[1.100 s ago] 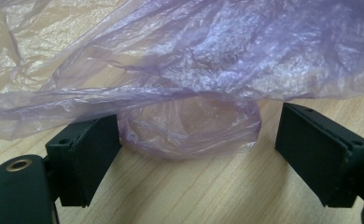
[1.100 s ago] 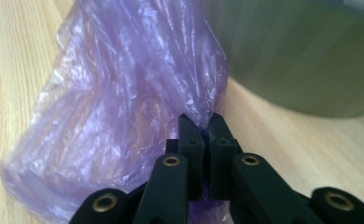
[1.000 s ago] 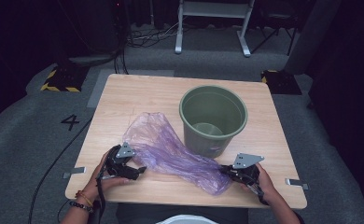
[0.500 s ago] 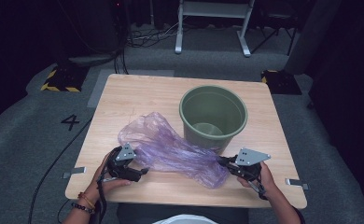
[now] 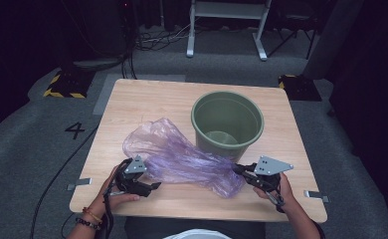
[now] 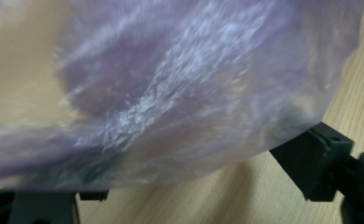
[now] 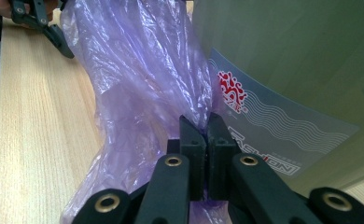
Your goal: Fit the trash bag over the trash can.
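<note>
- Right gripper (image 5: 238, 170): jaws clamped on one end of the purple bag (image 5: 182, 159), just beside the green bucket (image 5: 227, 124).
- Left gripper (image 5: 152, 186): jaws apart, just been closing; bag hangs in front, pads not pressing it.
- Bag stretches between both grippers over the desk (image 5: 142, 99).

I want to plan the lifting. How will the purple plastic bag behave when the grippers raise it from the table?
The purple plastic bag is thin and crinkled, so it will probably sag and drape. It looks very light, so it should follow easily. The right gripper is pinched shut on a bunched edge, and that smooth film might slip out.
</note>
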`<state>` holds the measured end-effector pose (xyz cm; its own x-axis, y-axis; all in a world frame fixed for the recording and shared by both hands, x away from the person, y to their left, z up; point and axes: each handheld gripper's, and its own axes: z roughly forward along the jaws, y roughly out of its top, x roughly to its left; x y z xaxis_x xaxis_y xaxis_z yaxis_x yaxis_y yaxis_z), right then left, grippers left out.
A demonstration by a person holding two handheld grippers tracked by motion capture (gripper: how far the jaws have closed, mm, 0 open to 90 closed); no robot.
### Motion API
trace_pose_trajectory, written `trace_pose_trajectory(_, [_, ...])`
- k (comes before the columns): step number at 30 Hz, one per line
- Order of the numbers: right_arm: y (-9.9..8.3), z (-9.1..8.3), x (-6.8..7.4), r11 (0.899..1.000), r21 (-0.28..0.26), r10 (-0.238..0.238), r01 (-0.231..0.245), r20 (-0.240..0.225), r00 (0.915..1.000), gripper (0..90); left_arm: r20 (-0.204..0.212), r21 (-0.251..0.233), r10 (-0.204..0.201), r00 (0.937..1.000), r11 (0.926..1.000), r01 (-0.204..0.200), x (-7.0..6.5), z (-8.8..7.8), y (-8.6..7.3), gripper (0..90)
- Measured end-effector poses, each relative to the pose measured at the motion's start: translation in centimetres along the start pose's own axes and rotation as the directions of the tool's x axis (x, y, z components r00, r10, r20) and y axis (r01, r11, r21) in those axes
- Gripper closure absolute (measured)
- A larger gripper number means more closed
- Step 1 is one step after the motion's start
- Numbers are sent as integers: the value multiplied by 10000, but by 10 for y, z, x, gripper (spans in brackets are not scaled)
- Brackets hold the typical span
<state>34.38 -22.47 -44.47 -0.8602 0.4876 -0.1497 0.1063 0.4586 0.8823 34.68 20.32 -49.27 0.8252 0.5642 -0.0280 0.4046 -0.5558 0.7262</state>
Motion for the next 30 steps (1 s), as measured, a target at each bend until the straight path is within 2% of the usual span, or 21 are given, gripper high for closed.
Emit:
trace_pose_trajectory(7, [5,0,0,9998,-183,-23,24,67,10000,883,42,98,12,10000,10000,-12,-1,0,0,220])
trace_pose_trajectory(10, [6,-1,0,9996,-291,-27,31,147,9999,883,-244,94,24,9997,10000,-21,0,-3,-2,218])
trace_pose_trajectory(12, [6,-2,0,9995,-326,-9,15,203,9998,884,-366,-93,-81,9993,9999,77,2,-7,-2,204])
trace_pose_trajectory(14, [6,-3,-1,9993,-363,70,-60,290,9996,884,-493,-542,-377,9981,9979,351,6,-16,-4,188])
trace_pose_trajectory(17, [5,-3,-2,9992,-383,122,-108,368,9992,883,-658,-991,-538,9964,9940,471,9,-26,-5,182])
trace_pose_trajectory(22, [2,-2,-3,9992,-306,269,-253,525,9983,884,-1073,-1844,-359,9936,9827,156,4,-42,-2,189])
trace_pose_trajectory(26, [0,2,-2,9991,-154,401,-393,577,9975,883,-374,-2465,-466,9982,9685,360,-1,-50,4,188])
trace_pose_trajectory(28, [0,4,-1,9992,-115,401,-395,606,9974,882,92,-2484,-219,9997,9684,235,-8,-49,11,188])
trace_pose_trajectory(30, [0,7,0,9991,-124,422,-416,557,9976,881,236,-2638,-25,9997,9645,87,-15,-48,19,176])
